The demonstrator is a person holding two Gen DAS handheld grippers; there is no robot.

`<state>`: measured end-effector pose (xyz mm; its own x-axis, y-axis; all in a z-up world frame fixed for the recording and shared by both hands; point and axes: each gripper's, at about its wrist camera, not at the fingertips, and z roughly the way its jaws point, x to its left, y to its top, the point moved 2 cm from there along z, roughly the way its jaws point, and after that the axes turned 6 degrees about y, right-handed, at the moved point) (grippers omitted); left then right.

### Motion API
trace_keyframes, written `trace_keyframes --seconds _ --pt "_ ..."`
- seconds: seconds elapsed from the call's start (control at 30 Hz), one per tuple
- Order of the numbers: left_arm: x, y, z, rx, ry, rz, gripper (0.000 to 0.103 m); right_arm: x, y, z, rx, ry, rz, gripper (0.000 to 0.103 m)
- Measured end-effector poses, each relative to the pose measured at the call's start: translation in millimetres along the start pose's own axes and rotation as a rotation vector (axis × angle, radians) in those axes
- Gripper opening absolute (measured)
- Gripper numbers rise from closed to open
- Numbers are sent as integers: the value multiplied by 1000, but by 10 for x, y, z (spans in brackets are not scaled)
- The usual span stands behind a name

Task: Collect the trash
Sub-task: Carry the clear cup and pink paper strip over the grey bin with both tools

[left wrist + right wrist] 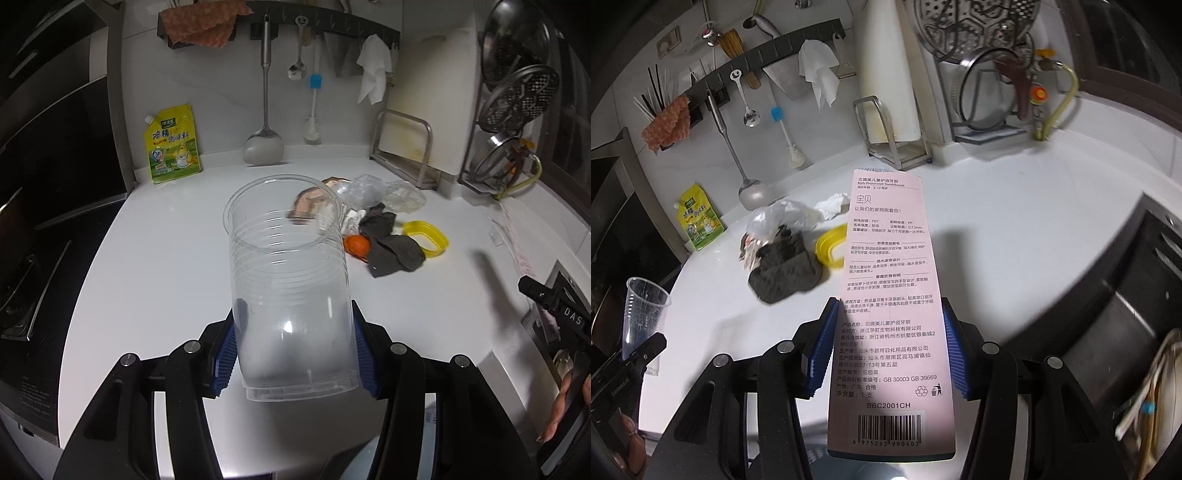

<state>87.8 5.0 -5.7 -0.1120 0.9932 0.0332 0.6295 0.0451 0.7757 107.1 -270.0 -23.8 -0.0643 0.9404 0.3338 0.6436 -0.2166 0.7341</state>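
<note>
Table (166,258): white, carries all the loose trash; broad bare stretch on the near and left side, another toward the right in the right wrist view.
Table edges: dark stove surface (22,295) borders the left edge; a sink (1108,332) cuts in at the right; back wall with hanging utensils closes the far side.
Trash heap (373,221): middle of the table, toward the far side; crumpled clear plastic (364,190), a dark grey rag (391,247), a yellow lid ring (426,236), an orange scrap (356,245) and torn wrappers, all touching or overlapping.
Cup (288,266): clear plastic, ridged, tilted with its mouth toward the heap; looks empty.
Left claw (293,354): blue pads pressed on both sides of the cup near its base, cup carried above the table.
Toothbrush package (886,295): long pink printed card, barcode end nearest the camera, far end pointing toward the heap.
Right claw (888,350): pads closed against both long edges of the package, held clear of the table.
Step in hand: judged early; both claws loaded, heap untouched.
Next move: likely bring package and cup together, or carry both to a bin; no bin is in view.
Room: open air between the claws; clearance tightest near the sink edge and the metal rack (402,147) behind the heap.
</note>
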Motion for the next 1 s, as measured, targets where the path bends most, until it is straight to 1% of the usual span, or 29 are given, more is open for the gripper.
trace_keyframes --seconds 0.1,0.33,0.6,0.8,1.0 --pt "-20 -89 -147 -13 -20 20 53 41 -154 -153 -9 2 14 51" --pt "-54 -289 -424 -38 -59 61 53 216 -474 -474 -26 -8 4 51" --pt "-69 -539 -611 -42 -101 101 53 431 -837 -814 -38 -15 -13 51" --pt "-86 -779 -690 -26 -134 129 53 504 -1139 -956 -27 -15 -9 51" --pt "-88 -999 -750 -15 -145 155 53 560 -1466 -1037 -3 -14 -5 51"
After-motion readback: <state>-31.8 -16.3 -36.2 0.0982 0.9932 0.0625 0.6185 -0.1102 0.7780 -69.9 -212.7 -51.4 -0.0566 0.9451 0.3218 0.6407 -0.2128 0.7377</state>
